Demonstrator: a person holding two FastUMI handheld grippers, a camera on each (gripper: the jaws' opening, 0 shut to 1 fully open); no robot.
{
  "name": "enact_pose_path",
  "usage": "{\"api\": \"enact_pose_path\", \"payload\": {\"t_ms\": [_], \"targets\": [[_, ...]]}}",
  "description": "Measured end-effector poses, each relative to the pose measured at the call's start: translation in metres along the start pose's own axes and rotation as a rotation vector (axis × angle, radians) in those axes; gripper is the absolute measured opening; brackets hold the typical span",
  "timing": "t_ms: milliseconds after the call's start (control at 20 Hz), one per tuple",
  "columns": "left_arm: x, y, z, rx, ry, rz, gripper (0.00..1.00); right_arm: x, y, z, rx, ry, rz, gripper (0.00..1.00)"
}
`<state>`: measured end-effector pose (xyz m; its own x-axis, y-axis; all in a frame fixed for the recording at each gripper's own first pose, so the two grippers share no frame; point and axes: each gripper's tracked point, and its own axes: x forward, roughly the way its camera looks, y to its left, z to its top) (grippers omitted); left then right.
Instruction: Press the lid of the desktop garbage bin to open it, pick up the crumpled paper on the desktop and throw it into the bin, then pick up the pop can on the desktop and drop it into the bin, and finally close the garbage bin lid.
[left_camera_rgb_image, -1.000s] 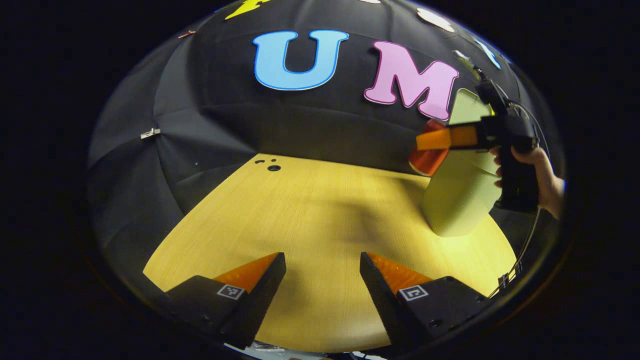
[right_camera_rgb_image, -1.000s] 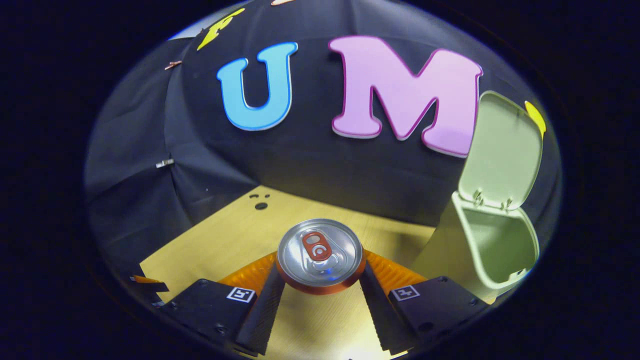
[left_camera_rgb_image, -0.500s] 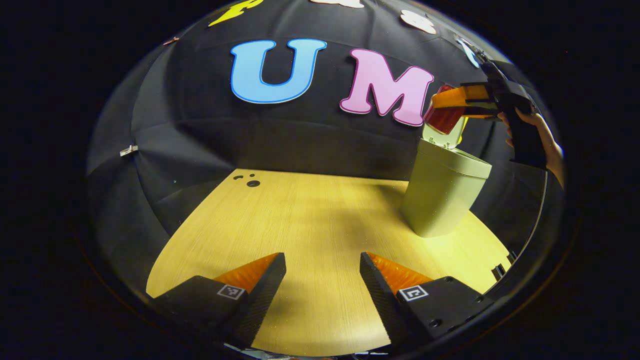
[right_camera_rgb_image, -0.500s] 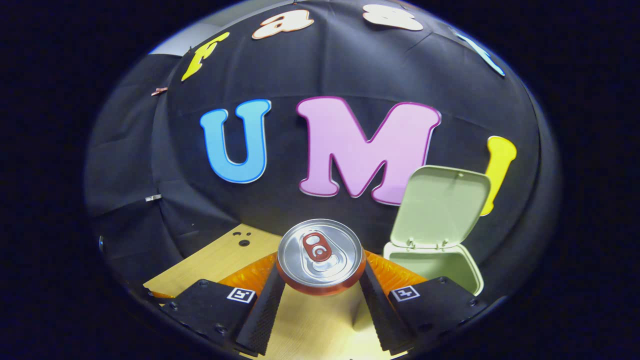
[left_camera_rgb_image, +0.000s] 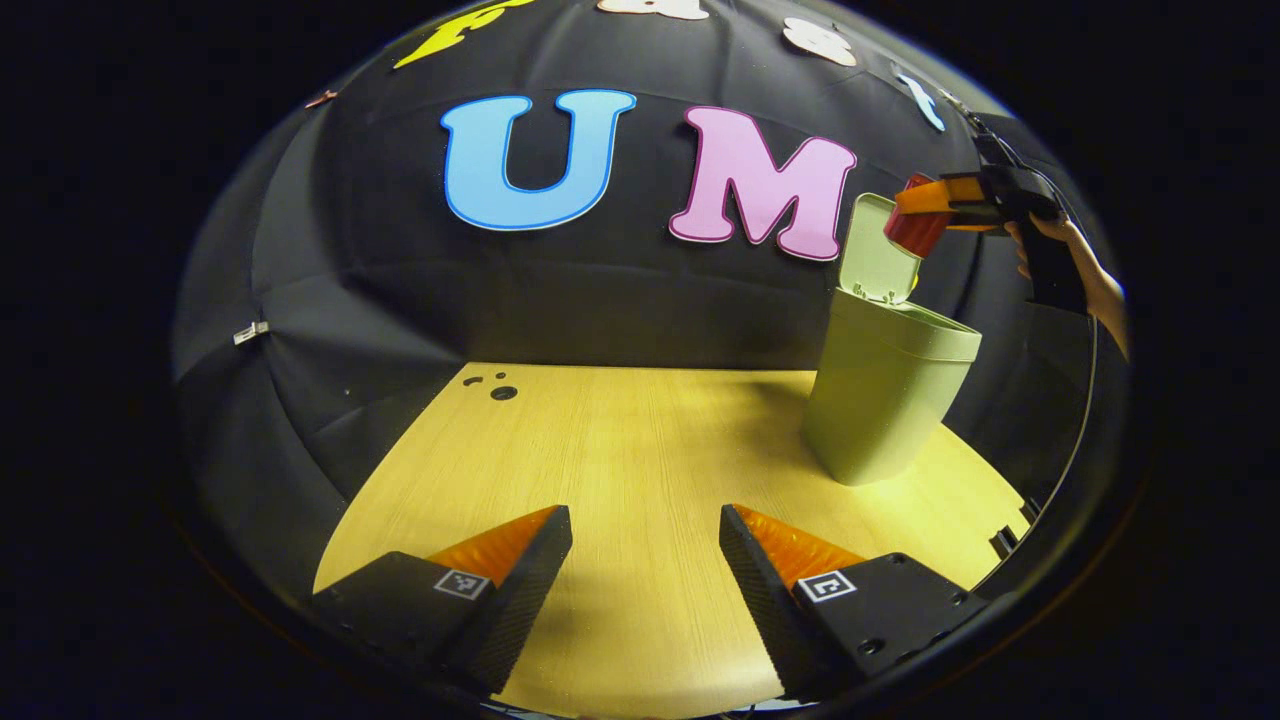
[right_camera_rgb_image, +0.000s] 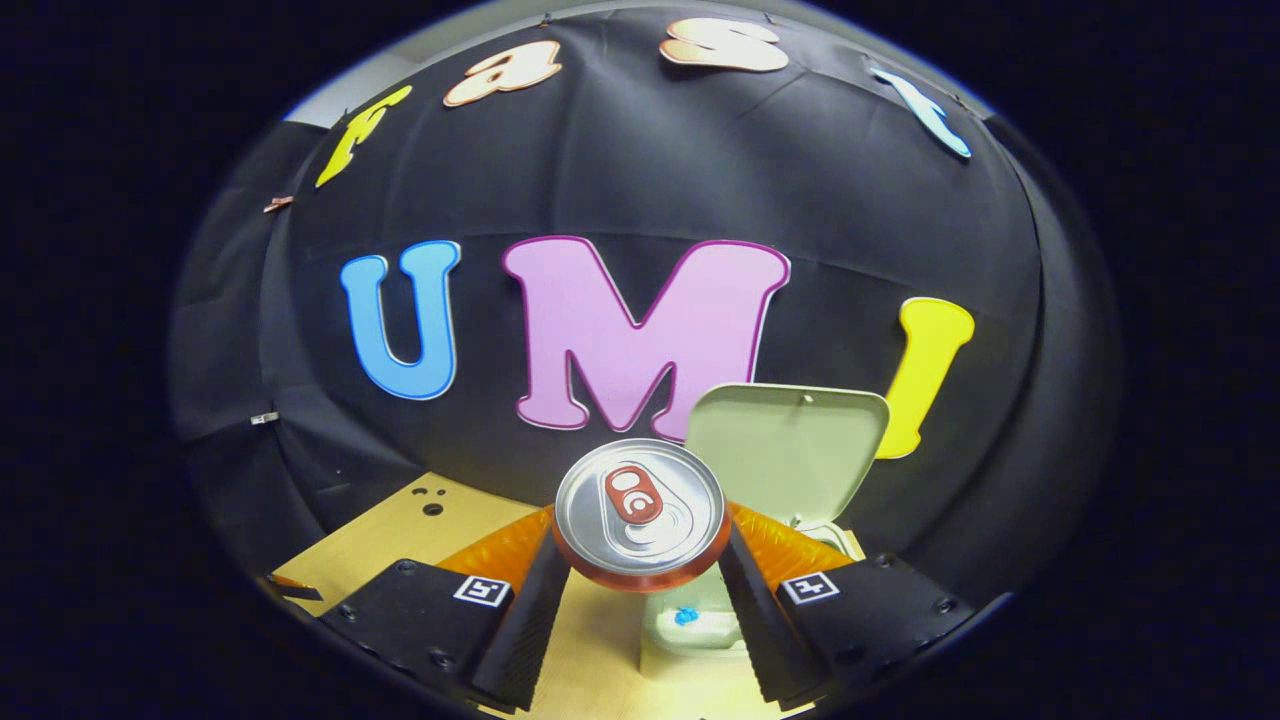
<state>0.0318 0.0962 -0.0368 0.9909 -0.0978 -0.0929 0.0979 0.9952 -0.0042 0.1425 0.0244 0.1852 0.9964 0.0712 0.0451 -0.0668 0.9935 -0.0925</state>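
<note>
At far left, our left gripper (left_camera_rgb_image: 645, 560) hung over the pale wood-grain desktop (left_camera_rgb_image: 640, 440), its jaws spread wide with nothing between them. The desktop looked flat, smooth and bare, with a few small dark holes (left_camera_rgb_image: 497, 388) near its far edge; black cloth walled the booth behind and to both sides, leaving ample room to move.

Further right stood the pale green plastic garbage bin (left_camera_rgb_image: 885, 400), its hinged lid (left_camera_rgb_image: 875, 258) raised upright at the back. Above its mouth we held the red aluminium pop can (left_camera_rgb_image: 912, 228) in our right gripper (left_camera_rgb_image: 925, 205), carried by a hand (left_camera_rgb_image: 1075, 265).

In the right gripper view, the right gripper (right_camera_rgb_image: 642, 560) was closed on the pop can (right_camera_rgb_image: 640, 512), one finger pressing each side of the body just under the silver top. The garbage bin's rim (right_camera_rgb_image: 690, 625) lay below, the lid (right_camera_rgb_image: 790, 445) behind.

We judged the can light, thin-walled and slippery, easily dented, so a moderate grip across its sides suits it. We judged the bin light too, and liable to slide if knocked.
</note>
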Motion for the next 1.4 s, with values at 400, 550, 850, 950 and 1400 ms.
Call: {"api": "enact_pose_path", "payload": {"t_ms": [400, 550, 850, 950, 1400], "targets": [[0.030, -0.023, -0.001, -0.071, 0.048, 0.035, 0.96, 0.032, -0.060, -0.049, 0.010, 0.092, -0.067, 0.83], [0.037, -0.037, -0.001, -0.067, 0.058, 0.020, 0.96, 0.044, -0.072, -0.066, 0.016, 0.123, -0.067, 0.83], [0.049, -0.047, -0.004, -0.032, 0.096, 0.028, 0.96, 0.065, -0.081, -0.084, 0.033, 0.159, -0.058, 0.84], [0.048, -0.049, -0.007, -0.047, 0.103, 0.041, 0.96, 0.071, -0.080, -0.092, 0.034, 0.177, -0.051, 0.84], [0.022, -0.057, -0.029, -0.086, 0.142, 0.140, 0.96, 0.083, -0.084, -0.102, 0.037, 0.169, -0.023, 0.93]]}}
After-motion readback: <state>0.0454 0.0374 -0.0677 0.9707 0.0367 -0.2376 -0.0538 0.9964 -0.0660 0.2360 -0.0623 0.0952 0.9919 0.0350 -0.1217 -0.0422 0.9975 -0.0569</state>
